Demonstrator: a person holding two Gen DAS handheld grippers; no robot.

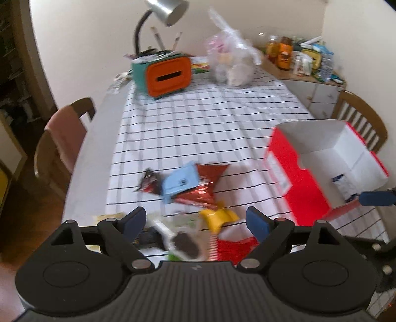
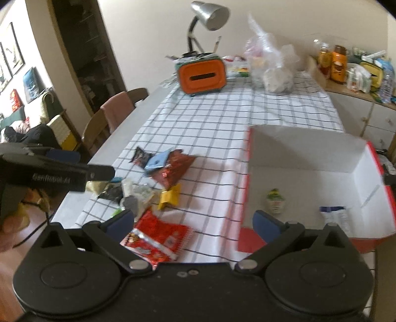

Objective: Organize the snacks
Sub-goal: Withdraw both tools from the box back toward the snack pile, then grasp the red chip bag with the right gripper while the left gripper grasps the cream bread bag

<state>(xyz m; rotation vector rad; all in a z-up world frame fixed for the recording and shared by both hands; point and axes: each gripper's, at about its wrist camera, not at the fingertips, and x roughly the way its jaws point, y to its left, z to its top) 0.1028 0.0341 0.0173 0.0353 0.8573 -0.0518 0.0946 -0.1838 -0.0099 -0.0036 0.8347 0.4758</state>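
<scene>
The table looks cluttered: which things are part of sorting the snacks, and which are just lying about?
Part of the job:
- red box
- loose snack packets
- two packets already in the box

Just lying about:
- desk lamp
- orange and teal holder
- clear plastic bag
- bottles on the cabinet
- chairs

Showing matte black plastic bodies on left gripper (image 1: 195, 221) and right gripper (image 2: 194, 223), blue finger pads (image 2: 263, 224), silver pivot screws, round housings.
</scene>
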